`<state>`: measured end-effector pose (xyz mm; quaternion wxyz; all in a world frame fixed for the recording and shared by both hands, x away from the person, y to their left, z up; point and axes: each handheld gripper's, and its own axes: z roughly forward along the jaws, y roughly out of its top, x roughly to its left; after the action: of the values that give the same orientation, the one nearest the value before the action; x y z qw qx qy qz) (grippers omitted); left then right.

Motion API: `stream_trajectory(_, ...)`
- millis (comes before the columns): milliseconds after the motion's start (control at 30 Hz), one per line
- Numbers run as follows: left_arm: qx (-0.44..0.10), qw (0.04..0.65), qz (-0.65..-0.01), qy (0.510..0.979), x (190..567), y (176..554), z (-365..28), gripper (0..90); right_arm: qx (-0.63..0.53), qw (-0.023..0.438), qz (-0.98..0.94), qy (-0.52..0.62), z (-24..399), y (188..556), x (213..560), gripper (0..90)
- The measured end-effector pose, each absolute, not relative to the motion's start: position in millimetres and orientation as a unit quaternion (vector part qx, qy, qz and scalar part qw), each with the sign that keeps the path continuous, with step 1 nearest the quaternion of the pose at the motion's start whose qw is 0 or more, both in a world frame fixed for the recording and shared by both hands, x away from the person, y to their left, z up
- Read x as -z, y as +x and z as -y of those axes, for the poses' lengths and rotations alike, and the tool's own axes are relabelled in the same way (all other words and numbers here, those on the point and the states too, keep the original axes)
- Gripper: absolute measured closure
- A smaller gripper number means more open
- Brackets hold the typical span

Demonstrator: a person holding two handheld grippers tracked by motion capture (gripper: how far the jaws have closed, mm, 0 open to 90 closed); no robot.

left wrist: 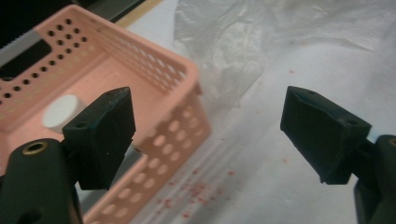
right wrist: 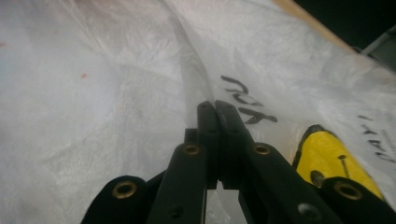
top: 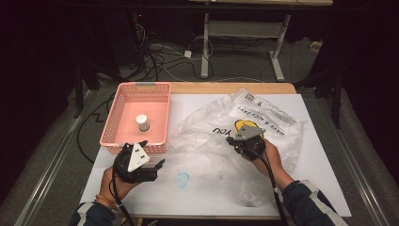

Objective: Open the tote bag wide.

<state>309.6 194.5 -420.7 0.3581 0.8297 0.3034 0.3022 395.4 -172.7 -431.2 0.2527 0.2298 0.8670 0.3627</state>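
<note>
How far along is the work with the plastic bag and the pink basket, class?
Done: the right gripper has its jaws shut on a fold of the plastic bag.
In hand: the left gripper hovers open beside the pink basket, holding nothing.
Left: the small white-capped jar stands in the basket, apart from the bag, so probably it goes into the bag next.

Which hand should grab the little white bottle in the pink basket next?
Probably the left. The left gripper is open and empty beside the pink basket holding the white bottle. The right gripper is shut on the plastic bag, farther away.
</note>
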Motion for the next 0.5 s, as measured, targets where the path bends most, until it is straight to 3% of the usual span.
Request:
stream_trajectory(333, -0.338, 0.303, -0.327, 0.829, 383, 371, -204, 18.8, -0.393, 0.318, -0.829, 0.238, 181, 400, 393, 90.0)
stream_trajectory(500, -0.283, 0.280, -0.375, 0.837, 385, 421, -221, 18.9, -0.406, 0.347, -0.810, 0.244, 185, 408, 373, 90.0)
